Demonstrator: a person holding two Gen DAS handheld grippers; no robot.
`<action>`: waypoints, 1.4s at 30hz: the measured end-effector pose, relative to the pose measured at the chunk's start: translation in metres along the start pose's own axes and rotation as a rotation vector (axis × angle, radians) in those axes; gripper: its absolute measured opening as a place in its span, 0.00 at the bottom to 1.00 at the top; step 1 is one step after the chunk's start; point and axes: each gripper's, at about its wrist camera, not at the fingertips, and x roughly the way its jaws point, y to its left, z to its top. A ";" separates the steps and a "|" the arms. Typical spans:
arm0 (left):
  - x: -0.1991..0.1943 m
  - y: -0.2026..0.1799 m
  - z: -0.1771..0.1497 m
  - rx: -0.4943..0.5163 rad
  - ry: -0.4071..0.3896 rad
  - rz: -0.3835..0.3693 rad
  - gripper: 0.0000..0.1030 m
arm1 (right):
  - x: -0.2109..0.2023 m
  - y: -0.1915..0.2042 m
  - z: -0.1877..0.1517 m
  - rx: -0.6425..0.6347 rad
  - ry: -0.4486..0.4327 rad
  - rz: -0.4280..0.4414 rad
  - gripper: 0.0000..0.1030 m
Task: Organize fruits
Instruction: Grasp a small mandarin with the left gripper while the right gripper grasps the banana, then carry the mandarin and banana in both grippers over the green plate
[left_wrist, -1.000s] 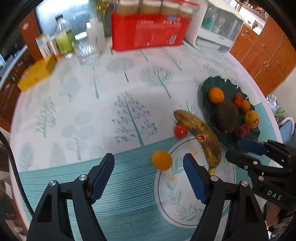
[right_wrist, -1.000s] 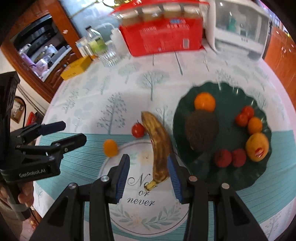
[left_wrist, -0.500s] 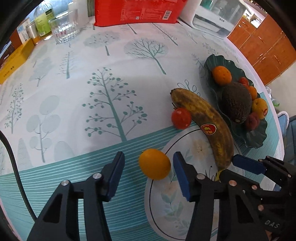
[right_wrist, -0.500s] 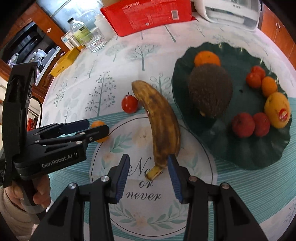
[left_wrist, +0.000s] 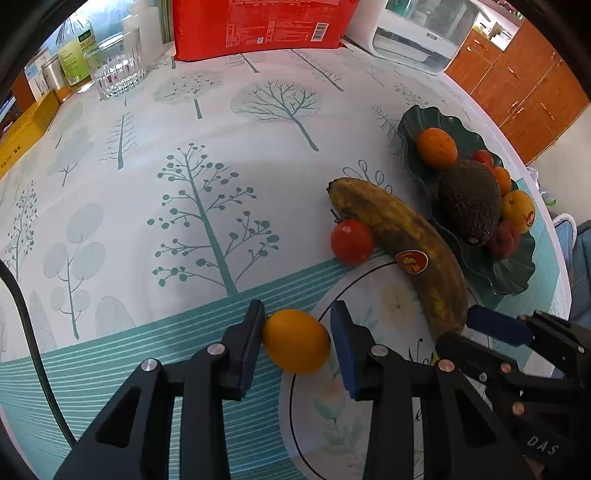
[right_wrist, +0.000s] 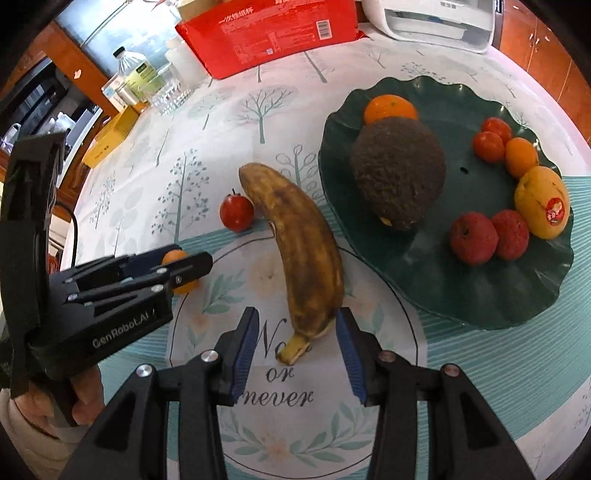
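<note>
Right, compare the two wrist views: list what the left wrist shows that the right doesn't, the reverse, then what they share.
Only the left wrist view: the small orange fruit seen whole between the left gripper and its jaws, one pad touching it, a sliver of gap at the other; the banana's sticker.

Only the right wrist view: the banana's stem end between the open right gripper jaws, untouched; the hand holding the left gripper; the "or never" lettering.

Both: banana, cherry tomato, green plate with avocado, red package.
</note>
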 end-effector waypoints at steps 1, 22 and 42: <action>-0.001 0.000 -0.001 0.003 -0.001 -0.002 0.33 | 0.002 0.001 0.001 -0.004 -0.004 -0.013 0.43; -0.014 0.014 -0.009 -0.077 -0.021 -0.025 0.32 | 0.031 0.025 0.017 -0.144 -0.134 -0.226 0.46; -0.049 -0.016 -0.042 -0.058 -0.040 -0.012 0.32 | -0.036 0.021 -0.020 -0.133 -0.198 -0.053 0.34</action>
